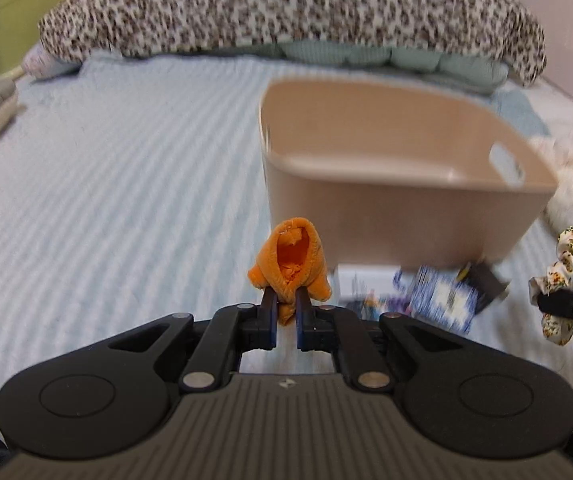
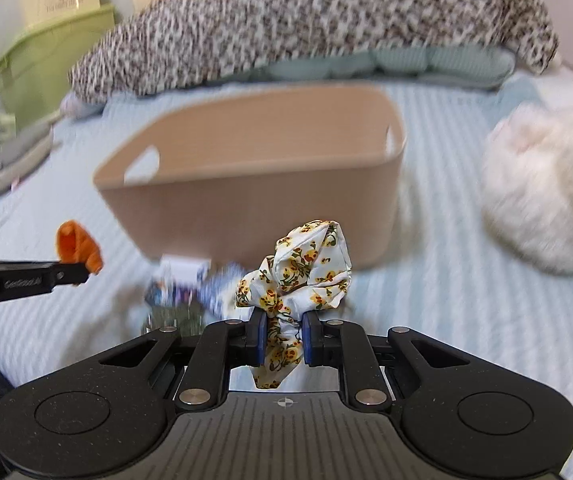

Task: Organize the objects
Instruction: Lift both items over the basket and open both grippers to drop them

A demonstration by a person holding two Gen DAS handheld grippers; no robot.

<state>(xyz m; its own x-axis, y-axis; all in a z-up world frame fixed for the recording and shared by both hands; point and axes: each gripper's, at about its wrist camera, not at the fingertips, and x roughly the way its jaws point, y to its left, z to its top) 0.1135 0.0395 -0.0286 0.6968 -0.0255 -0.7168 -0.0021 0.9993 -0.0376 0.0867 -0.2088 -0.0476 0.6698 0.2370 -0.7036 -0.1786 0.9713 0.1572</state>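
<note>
My left gripper [image 1: 285, 300] is shut on an orange scrunchie [image 1: 292, 258] and holds it above the bed, in front of the left corner of a tan plastic bin [image 1: 390, 216]. My right gripper [image 2: 283, 322] is shut on a white floral scrunchie [image 2: 306, 268], held in front of the same bin [image 2: 254, 200]. The bin looks empty as far as I can see. In the left wrist view the floral scrunchie [image 1: 562, 276] and right gripper show at the far right. In the right wrist view the orange scrunchie [image 2: 78, 246] and left gripper show at the left.
Blurred small packets and cards [image 1: 438, 296] lie on the striped light-blue bedspread [image 1: 126, 184] in front of the bin. A white fluffy item [image 2: 546, 192] lies right of the bin. A leopard-print pillow [image 1: 286, 8] is behind. Green storage boxes [image 2: 46, 48] stand at the left.
</note>
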